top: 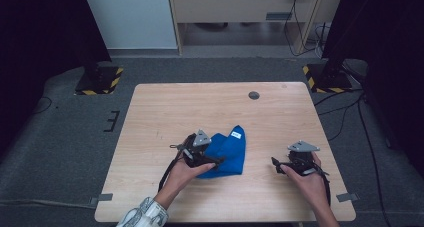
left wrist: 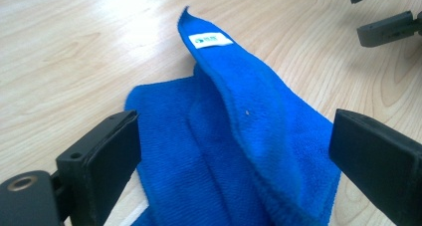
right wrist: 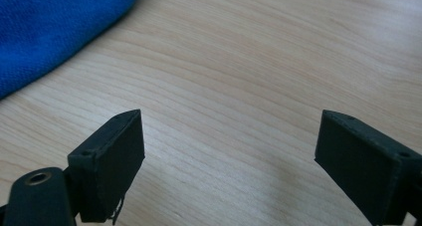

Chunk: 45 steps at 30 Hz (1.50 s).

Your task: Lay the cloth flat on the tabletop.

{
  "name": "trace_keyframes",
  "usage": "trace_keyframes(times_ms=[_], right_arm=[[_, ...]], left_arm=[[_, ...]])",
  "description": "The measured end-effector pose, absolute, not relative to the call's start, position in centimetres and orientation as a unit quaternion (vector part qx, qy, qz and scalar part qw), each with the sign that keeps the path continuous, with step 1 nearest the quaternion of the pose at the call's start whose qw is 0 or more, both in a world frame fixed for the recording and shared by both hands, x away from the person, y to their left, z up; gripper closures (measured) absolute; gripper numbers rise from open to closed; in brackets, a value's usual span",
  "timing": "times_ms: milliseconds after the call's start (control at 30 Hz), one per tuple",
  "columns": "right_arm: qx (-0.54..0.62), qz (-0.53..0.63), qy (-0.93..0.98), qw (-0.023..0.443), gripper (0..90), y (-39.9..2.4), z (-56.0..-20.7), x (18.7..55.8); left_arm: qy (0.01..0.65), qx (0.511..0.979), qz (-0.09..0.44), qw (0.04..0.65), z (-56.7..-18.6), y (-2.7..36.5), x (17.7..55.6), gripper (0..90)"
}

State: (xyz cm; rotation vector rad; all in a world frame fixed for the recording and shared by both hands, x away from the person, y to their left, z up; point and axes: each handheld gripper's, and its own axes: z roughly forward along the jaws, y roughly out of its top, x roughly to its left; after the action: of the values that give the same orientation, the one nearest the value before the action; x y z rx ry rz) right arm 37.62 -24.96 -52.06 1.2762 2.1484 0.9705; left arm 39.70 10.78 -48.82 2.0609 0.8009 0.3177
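Left gripper: released, jaws spread, low over the cloth's near-left edge.
Right gripper: released, level above bare wood, right of the cloth.
Blue fleecy folded cloth: white label, mid pale wooden counter.

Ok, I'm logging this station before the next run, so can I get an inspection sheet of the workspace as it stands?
Surface: light wooden table, with a dark round cap near its far edge.
Job's things: blue cloth, folded and rumpled, white label on its raised far corner.
Clutter: nothing seen.
Grippers: left gripper open, fingers either side of the cloth's near edge without pressing it; right gripper open over bare wood, to the right of the cloth.
Cables: a black cable trails from each gripper; more cables lie on the floor at right.
Surroundings: grey floor, two stand bases with yellow-black tape, pale cabinet behind.
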Motion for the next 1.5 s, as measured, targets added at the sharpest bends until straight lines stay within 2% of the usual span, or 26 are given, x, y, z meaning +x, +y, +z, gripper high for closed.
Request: trace_keyframes(times_ms=[500, 767, 833, 933, 1000, 1100, 1200, 1367, 1500], right_arm=[[0.440, 0.376, 0.786, 0.218, 34.8, -23.7, -50.9, 38.0], [0.418, 0.381, 0.797, 0.212, 48.2, -21.7, -50.4, 39.5], [0.408, 0.380, 0.804, 0.206, 53.7, -20.8, -50.2, 40.2], [0.403, 0.380, 0.807, 0.204, 57.0, -20.2, -50.1, 40.6], [0.395, 0.383, 0.811, 0.199, 63.9, -19.4, -49.9, 41.3], [0.391, 0.385, 0.813, 0.196, 67.8, -18.9, -49.6, 41.8], [0.387, 0.390, 0.812, 0.195, 74.9, -18.0, -49.2, 42.9], [0.387, 0.392, 0.813, 0.188, 77.6, -17.3, -49.3, 44.0], [0.392, 0.399, 0.810, 0.178, 72.7, -16.3, -49.4, 45.1]], left_arm=[[0.344, 0.814, 0.144, 0.446, -48.8, 13.2, 41.1, 7.6], [0.356, 0.813, 0.157, 0.434, -49.1, 14.1, 42.2, 9.3], [0.361, 0.812, 0.161, 0.429, -49.3, 14.4, 42.6, 11.1], [0.361, 0.813, 0.163, 0.426, -49.4, 14.5, 42.9, 13.5], [0.363, 0.813, 0.166, 0.425, -49.6, 14.8, 43.3, 15.1], [0.367, 0.812, 0.168, 0.422, -49.7, 14.9, 43.5, 17.4], [0.367, 0.813, 0.171, 0.418, -49.9, 15.2, 43.8, 23.1], [0.365, 0.815, 0.172, 0.416, -50.1, 15.4, 43.9, 29.6], [0.362, 0.819, 0.174, 0.409, -50.4, 15.0, 44.4, 34.1]])
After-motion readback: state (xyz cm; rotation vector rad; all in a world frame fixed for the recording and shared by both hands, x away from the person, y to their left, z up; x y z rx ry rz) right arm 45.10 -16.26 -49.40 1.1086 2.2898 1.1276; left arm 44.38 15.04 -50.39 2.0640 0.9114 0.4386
